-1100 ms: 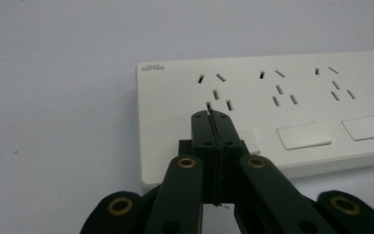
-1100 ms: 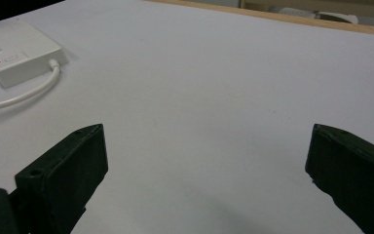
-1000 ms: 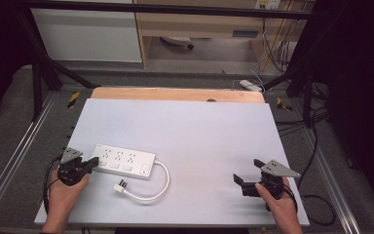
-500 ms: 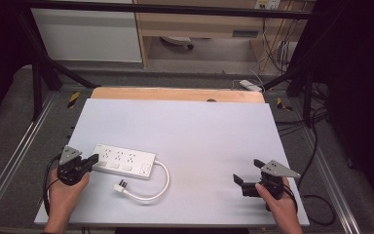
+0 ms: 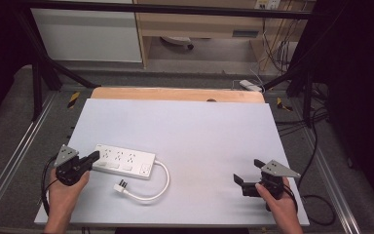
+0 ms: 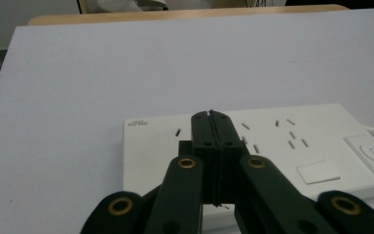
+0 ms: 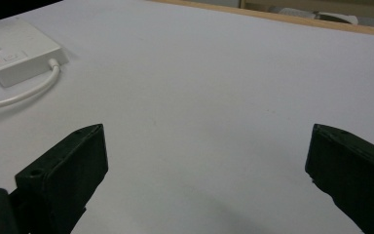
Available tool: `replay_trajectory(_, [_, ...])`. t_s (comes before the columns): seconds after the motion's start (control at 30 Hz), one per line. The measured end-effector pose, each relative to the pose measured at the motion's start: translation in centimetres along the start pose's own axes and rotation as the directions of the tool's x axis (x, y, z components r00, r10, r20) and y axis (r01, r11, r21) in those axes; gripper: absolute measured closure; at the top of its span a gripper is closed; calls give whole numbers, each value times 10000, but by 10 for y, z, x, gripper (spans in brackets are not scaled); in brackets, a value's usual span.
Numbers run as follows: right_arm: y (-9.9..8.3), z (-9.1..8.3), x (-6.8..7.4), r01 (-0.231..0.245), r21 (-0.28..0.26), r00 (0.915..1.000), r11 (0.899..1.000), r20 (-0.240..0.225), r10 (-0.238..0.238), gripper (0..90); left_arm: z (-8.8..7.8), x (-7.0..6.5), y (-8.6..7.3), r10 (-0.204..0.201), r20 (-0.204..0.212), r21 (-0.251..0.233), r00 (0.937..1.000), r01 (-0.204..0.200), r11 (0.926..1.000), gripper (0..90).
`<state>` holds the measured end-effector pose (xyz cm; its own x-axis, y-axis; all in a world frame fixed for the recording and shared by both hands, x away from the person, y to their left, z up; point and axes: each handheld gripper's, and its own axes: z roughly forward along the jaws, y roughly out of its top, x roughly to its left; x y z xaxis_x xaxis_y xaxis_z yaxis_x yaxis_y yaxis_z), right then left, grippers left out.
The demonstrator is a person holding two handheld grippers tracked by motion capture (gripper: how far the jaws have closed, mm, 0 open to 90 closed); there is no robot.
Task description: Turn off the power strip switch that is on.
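A white power strip [image 5: 124, 161] lies flat on the left part of the white table [image 5: 190, 126], with its white cable [image 5: 161, 183] looping to a plug [image 5: 121, 185] in front of it. My left gripper [image 5: 95, 156] is shut with nothing between its jaws. In the left gripper view its closed tips [image 6: 210, 114] rest over the left end of the strip [image 6: 292, 141], by the first sockets. My right gripper [image 5: 246, 179] stands open near the table's front right. Bare table lies between its jaws [image 7: 207, 146], and the strip's switch end [image 7: 14, 48] sits far off.
A wooden edge [image 5: 175, 93] runs along the table's back. Metal rails [image 5: 14, 156] flank both sides. Dark cables [image 5: 316, 126] hang off to the right, and another white power strip [image 5: 250, 86] lies on the floor behind.
My left gripper has edged slightly forward, its shut tips now over the strip's left end. The right gripper and the strip have not moved.
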<state>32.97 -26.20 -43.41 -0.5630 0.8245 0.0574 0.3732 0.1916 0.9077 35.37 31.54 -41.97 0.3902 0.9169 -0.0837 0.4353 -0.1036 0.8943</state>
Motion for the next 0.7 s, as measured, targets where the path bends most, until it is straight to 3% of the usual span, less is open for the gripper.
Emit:
replay_trajectory(0.13, [0, 0, 0, 16, 32, 10000, 10000, 13, -16, 23, -2, -1, 1, -44, 72, -210, 10000, 46, 9998, 886])
replay_trajectory(0.33, [0, 1, 0, 19, 46, 10000, 10000, 7, -19, 23, -3, -3, 2, -143, 262, -391, 9996, 154, 9991, 780])
replay_trajectory(0.57, [0, 0, 0, -81, 12, 10000, 10000, 29, 81, 21, -6, -5, 5, -339, -1, -881, 9994, 337, 9955, 508])
replay_trajectory(0.7, [0, 0, -1, -58, 31, 10000, 10000, 80, 58, 21, -11, -6, 5, -355, -97, -1072, 9993, 343, 9937, 408])
